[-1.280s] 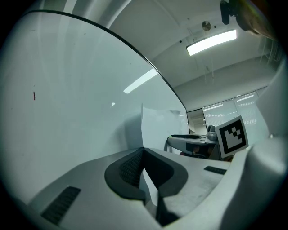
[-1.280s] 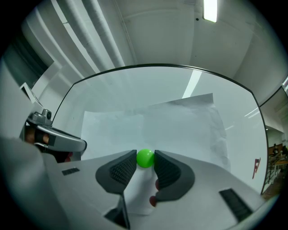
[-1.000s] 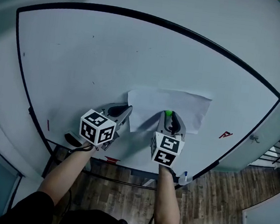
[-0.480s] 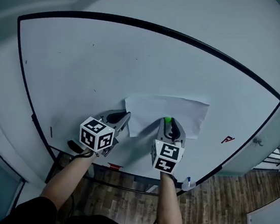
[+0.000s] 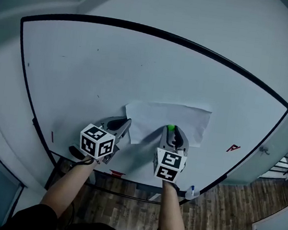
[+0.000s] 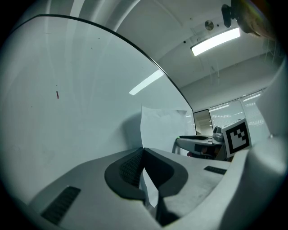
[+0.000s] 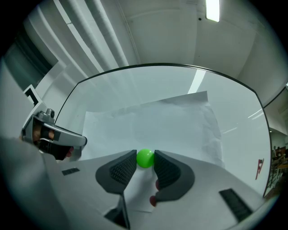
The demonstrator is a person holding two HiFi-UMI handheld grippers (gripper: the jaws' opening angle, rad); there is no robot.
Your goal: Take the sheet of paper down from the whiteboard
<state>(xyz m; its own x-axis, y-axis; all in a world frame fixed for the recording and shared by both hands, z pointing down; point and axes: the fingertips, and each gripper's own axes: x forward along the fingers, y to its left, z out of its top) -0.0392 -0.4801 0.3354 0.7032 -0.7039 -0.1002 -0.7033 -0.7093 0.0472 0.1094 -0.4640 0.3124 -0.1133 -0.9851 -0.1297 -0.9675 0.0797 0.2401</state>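
Note:
A white sheet of paper (image 5: 169, 119) lies against the whiteboard (image 5: 86, 72), low and right of the middle. My left gripper (image 5: 126, 122) is shut on the sheet's lower left edge. In the left gripper view the paper (image 6: 163, 128) runs down between the closed pads of the left gripper (image 6: 143, 152). My right gripper (image 5: 171, 129) is at the sheet's lower middle, shut on a small green ball magnet (image 5: 170, 127). The right gripper view shows the green magnet (image 7: 145, 158) pinched in the right gripper (image 7: 145, 160), in front of the paper (image 7: 157, 123).
A red mark (image 5: 232, 148) sits on the board at the right. Along the board's lower ledge are a black eraser (image 5: 74, 153), a red item (image 5: 115, 173) and a small bottle (image 5: 191, 192). Wooden floor (image 5: 226, 212) lies below and a glass wall stands at the right.
The view has drifted, so the paper and both grippers sit a little lower in it. Both holds look the same as before.

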